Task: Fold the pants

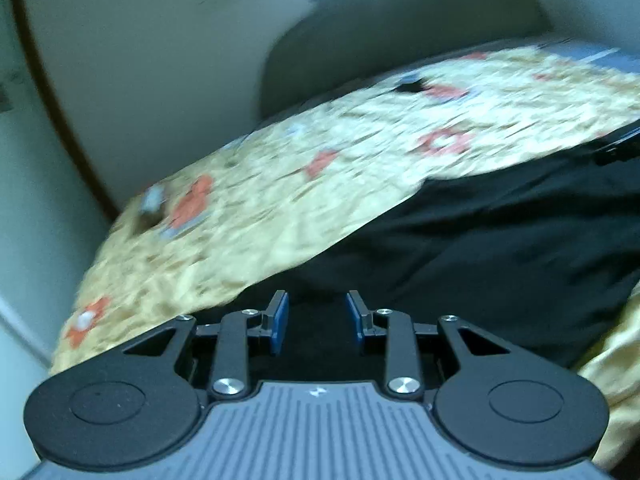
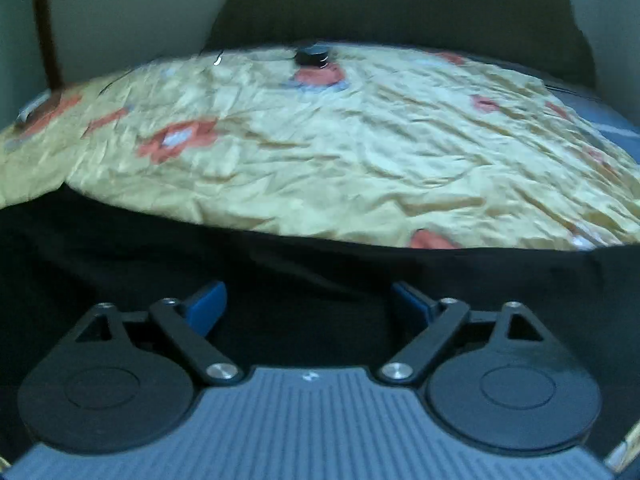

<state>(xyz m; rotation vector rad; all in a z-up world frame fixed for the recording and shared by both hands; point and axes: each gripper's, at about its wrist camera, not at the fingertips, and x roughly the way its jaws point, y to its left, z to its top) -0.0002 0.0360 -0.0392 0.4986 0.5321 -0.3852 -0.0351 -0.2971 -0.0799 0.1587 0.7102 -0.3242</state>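
1. The work surface is a bed covered by a wrinkled yellow bedspread (image 2: 360,152) with scattered orange-red and pale blue motifs; it fills the middle of both wrist views.
2. In the left wrist view, a pale wall (image 1: 140,60) rises at the left behind the bed, with a dark curved strip running down it near the picture's left edge. The view is smeared by motion blur.
3. Behind the bed a dark rounded headboard (image 2: 400,12) stands against the wall, seen in both views.
4. A small dark round object (image 2: 312,56) rests on the bedspread near the headboard; what it is cannot be told.
5. At the far right a blue patch of bedding (image 2: 612,128) shows beside the yellow cover.
6. The black pants (image 1: 500,232) lie on the near part of the bed, spreading rightward in the left view and across the whole foreground in the right view.
7. The left gripper (image 1: 317,316) has its blue-padded fingers partly apart over the dark cloth; whether they pinch it cannot be told.
8. The right gripper (image 2: 308,304) stands wide open above the pants, with the cloth lying below the gap and not clamped.
9. A small pale logo marks each gripper body; no writing is readable.
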